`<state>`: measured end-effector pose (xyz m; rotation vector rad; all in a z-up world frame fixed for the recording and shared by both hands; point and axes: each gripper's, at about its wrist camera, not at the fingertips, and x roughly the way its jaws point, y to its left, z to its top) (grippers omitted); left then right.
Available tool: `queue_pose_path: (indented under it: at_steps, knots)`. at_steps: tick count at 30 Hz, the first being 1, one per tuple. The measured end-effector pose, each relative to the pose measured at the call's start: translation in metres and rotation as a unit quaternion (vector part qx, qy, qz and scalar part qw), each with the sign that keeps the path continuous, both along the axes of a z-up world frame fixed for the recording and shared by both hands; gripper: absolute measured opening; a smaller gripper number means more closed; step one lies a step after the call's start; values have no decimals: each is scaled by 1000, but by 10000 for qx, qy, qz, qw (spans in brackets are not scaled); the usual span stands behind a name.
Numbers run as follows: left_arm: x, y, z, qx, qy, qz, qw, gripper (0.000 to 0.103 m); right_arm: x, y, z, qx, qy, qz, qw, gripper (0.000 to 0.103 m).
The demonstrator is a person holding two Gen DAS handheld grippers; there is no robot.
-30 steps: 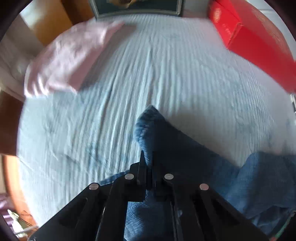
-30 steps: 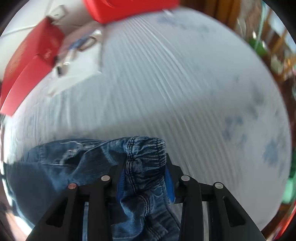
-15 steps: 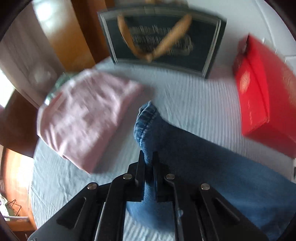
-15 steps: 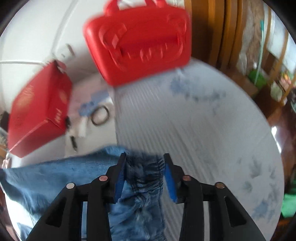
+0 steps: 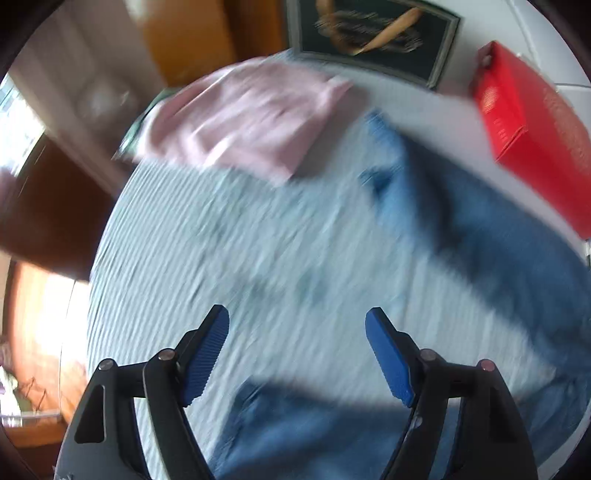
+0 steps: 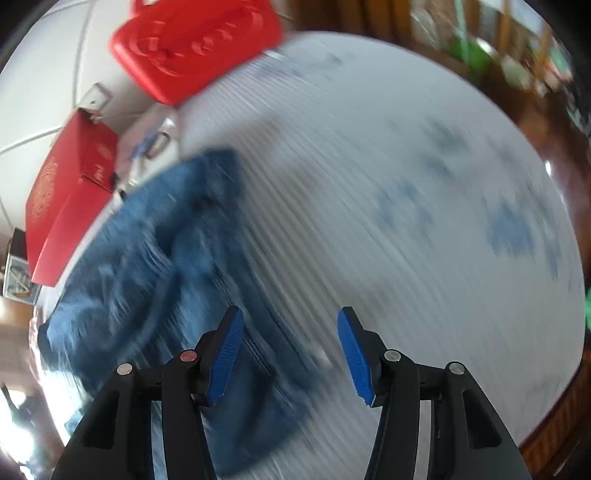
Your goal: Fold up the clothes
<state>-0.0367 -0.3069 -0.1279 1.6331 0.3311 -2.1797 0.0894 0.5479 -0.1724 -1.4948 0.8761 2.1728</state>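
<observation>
both tools just let go. left tool [image 5: 297,350] has its jaws wide apart, they have just been opening, nothing between the blue pads, only striped cloth below. right tool [image 6: 290,352] jaws also apart and have just been opening; the edge of the jeans [image 6: 147,258] sits under and beside its left pad but isn't pinched

jeans now lie on the pale blue striped tablecloth [image 5: 221,240] covering the desk. in the left wrist view they run as a long blue band from upper centre down to the right, with another patch of denim just under the tool. looks like a fold has just been laid down and released, though the blur makes the layering hard to read. can't tell if the edges line up

other stuff: pink folded garment [image 5: 251,118] at the far left end of the desk, near the jeans' far end but apart from it. red box [image 5: 532,125] just past the jeans on the far side. red plastic case [image 6: 195,44] beyond that, at the desk edge. framed picture [image 5: 373,33] leaning behind

step in hand, my read: release after one fold. next move calls for checking the lay, then re-gripping one end of the doubled denim with both tools, pinching through all layers, and carrying it over for the next fold. thick fabric, so bite deep
</observation>
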Motion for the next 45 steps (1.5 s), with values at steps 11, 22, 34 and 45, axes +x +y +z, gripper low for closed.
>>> queue_pose_path:
  at_steps: [11, 22, 34, 45]
  knots:
    - [61, -11, -60, 412, -307, 158, 9986, 77, 47, -1, -26, -507, -18, -360, 9981, 55]
    - [50, 23, -47, 116, -239, -195, 9995, 14, 12, -36, -40, -297, 16, -50, 9995, 66]
    - [-1, 29, -3, -354, 249, -159, 9989, 18, 57, -22, 2, 666, -57, -93, 9977, 14]
    - [40, 21, 33, 442, 774, 184, 9959, 94, 104, -12, 5, -206, 546, -497, 9971, 44]
